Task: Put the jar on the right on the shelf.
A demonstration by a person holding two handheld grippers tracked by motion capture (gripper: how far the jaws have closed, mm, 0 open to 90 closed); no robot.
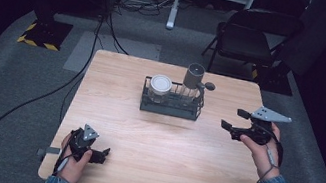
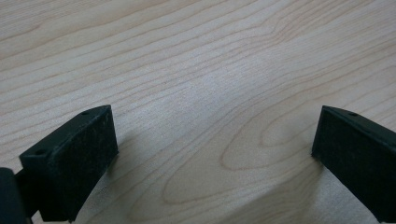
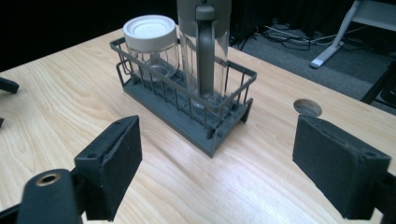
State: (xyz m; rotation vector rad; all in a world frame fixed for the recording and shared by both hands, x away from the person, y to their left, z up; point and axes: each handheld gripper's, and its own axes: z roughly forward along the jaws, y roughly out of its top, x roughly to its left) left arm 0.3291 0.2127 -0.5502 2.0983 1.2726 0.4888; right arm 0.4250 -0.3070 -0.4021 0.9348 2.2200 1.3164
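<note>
two containers stand in the dark grey wire rack (image 1: 170, 109) at the middle of my pale wood-grain table (image 1: 161, 147): a squat clear glass jar with a white ridged lid (image 3: 150, 43) and, just beside it, a tall clear cylinder with a grey cap and grey handle (image 3: 204, 51). my right gripper (image 1: 233, 125) hovers to the rack's right, well apart, its rough black padded jaws spread wide on nothing. my left gripper (image 1: 101, 154) sits near the table's front edge, jaws also wide apart, only bare wood between them.
</note>
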